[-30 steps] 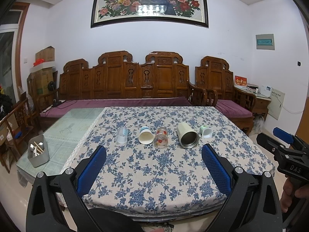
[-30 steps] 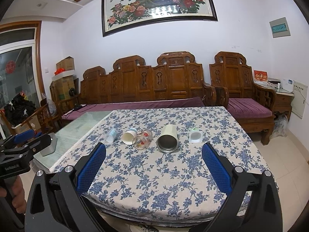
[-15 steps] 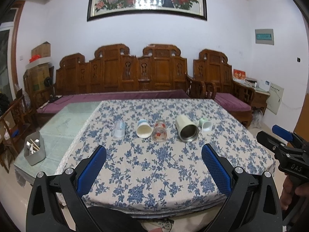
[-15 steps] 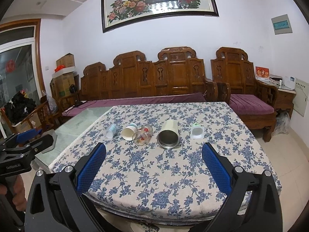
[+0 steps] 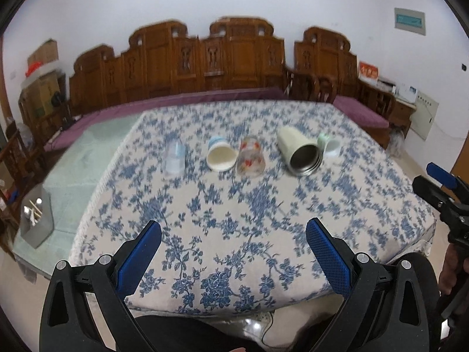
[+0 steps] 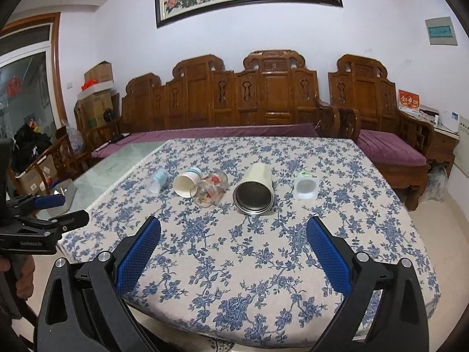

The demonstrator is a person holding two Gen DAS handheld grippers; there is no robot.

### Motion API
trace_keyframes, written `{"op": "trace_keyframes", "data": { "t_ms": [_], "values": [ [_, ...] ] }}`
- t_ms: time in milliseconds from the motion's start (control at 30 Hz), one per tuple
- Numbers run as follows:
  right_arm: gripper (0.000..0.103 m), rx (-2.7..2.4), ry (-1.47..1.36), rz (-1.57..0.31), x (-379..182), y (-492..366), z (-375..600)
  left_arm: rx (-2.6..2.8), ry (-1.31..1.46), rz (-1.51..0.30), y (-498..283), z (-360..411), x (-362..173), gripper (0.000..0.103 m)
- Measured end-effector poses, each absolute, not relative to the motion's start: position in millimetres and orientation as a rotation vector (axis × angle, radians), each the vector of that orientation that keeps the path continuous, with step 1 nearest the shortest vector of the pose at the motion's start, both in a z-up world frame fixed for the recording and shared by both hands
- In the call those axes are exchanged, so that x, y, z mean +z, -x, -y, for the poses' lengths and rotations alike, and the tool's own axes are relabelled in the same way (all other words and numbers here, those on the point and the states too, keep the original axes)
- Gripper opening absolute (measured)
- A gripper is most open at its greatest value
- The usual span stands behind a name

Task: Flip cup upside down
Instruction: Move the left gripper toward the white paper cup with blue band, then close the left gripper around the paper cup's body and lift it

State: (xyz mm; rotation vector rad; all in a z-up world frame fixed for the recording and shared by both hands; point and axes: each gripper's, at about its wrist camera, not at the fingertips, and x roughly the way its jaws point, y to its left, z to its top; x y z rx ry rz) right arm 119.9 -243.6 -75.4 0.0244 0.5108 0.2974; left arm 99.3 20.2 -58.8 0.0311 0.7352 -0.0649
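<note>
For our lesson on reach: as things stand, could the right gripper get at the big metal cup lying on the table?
Probably yes. The right gripper is open, and only bare tablecloth lies between it and the metal cup, whose mouth faces it.

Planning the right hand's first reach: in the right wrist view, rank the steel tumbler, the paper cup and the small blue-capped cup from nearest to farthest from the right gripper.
1. Steel tumbler, straight ahead of the right gripper.
2. Paper cup, ahead-left, beside the glass.
3. Small blue-capped cup, far left end of the row.
</note>
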Motion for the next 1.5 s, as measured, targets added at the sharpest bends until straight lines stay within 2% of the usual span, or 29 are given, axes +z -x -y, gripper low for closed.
{"op": "trace_keyframes", "data": {
  "t_ms": [467,867,1200,1267,1433,1500],
  "values": [
    [0.1,0.318,0.016,-0.634,-122.4,-195.3,223.9,-0.066,-0.041,-0.927,-190.2,-45.3,-102.2,0.095],
    [0.1,0.378,0.055,-0.706,-146.1,-261.9,187.9,-0.076,-0.082,-0.964,-286.3,-52.3,-100.4,0.095],
    [0.1,0.433,0.043,-0.741,-165.3,-280.2,170.7,-0.118,-0.043,-1.022,-368.9,-49.9,-117.3,0.095],
    [0.1,0.441,0.032,-0.752,-169.8,-280.7,170.6,-0.13,0.008,-1.035,-385.4,-52.5,-122.0,0.092],
    [0.1,0.445,0.02,-0.771,-178.5,-281.6,176.0,-0.116,0.055,-1.092,-419.0,-53.5,-141.4,0.071],
    [0.1,0.44,0.015,-0.777,-181.3,-281.7,179.8,-0.121,0.076,-1.113,-429.6,-53.0,-149.3,0.07]
  ]
}}
